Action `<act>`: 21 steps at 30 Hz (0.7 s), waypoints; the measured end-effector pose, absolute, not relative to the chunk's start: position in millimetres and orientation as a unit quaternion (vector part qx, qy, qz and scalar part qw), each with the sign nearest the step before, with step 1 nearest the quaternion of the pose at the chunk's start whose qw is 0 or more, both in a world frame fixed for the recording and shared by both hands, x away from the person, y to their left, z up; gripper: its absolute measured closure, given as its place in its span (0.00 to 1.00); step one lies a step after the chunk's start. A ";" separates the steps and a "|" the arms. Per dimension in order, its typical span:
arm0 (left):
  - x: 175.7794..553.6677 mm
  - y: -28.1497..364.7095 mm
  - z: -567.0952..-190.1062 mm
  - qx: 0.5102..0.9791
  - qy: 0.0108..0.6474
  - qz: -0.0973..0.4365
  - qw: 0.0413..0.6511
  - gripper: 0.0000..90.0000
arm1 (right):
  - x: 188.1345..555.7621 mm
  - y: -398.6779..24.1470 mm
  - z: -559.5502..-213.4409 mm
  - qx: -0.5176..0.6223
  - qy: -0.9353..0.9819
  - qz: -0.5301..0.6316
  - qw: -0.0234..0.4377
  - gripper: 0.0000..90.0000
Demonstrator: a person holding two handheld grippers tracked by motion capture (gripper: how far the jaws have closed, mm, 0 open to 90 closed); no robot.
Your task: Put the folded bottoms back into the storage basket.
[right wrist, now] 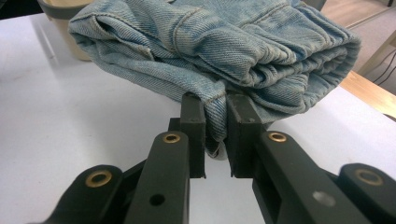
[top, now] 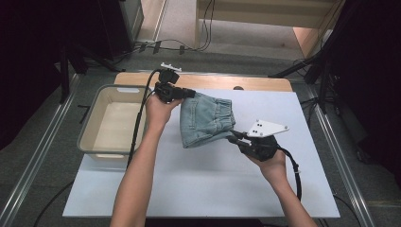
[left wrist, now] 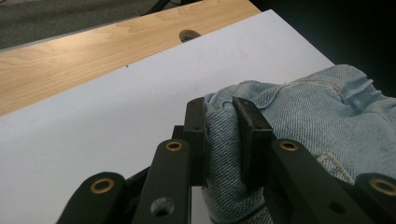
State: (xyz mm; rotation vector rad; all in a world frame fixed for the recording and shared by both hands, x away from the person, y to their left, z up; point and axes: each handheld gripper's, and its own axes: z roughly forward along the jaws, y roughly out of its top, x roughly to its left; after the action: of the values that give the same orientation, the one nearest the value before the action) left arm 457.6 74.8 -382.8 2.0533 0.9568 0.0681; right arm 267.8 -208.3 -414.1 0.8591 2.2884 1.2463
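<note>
Folded light-blue denim shorts (top: 207,119) are suspended between the two grippers over the middle of the white counter (top: 203,184), slightly toward the far edge.

Left gripper (top: 188,93): positioned at the shorts' 10 o'clock corner in the high view, next to the near right corner of the beige bin (top: 97,142). In the left gripper view its jaws are clamped on a bunched fold of denim (left wrist: 219,140), cloth pressed between both pads. The rest of the garment spreads away toward 3 o'clock in that view.

Right gripper (top: 232,138): positioned at the shorts' 4 o'clock corner in the high view, the grey three-cornered plate (top: 267,128) on top of it. In the right gripper view its jaws are clamped on a hem edge of the denim (right wrist: 215,116); the folded bulk of the shorts sits above and beyond the jaw tips, toward 12 o'clock, with the stacked folds showing at 2 o'clock.

Position of garment: the grippers hold opposite corners, so the shorts lie diagonally between them. The right gripper view shows the underside raised off the counter near the grip. Whether the left end touches the surface cannot be determined.

Surroundings: the bin stands at 9 o'clock of the shorts, on the counter's left edge. A wooden strip (top: 227,81) runs along the counter's far side, at 12 o'clock.
</note>
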 end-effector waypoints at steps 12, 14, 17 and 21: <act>457.8 81.6 -374.3 0.821 0.381 0.037 0.423 0.86 | 270.7 -200.2 -407.8 0.296 0.820 0.447 0.202 0.86; 457.6 82.4 -373.6 0.821 0.382 0.038 0.423 0.86 | 270.8 -199.2 -407.0 0.296 0.819 0.448 0.200 0.86; 457.6 83.8 -372.5 0.820 0.382 0.038 0.425 0.86 | 270.8 -198.3 -405.6 0.295 0.819 0.448 0.202 0.86; 457.4 85.1 -370.1 0.819 0.381 0.039 0.427 0.86 | 270.9 -197.4 -402.6 0.295 0.818 0.450 0.203 0.86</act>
State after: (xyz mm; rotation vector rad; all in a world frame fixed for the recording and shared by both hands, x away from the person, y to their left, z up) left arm 457.4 85.1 -370.1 2.0465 0.9528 0.0980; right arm 270.9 -197.4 -402.6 0.8232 2.2839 1.2559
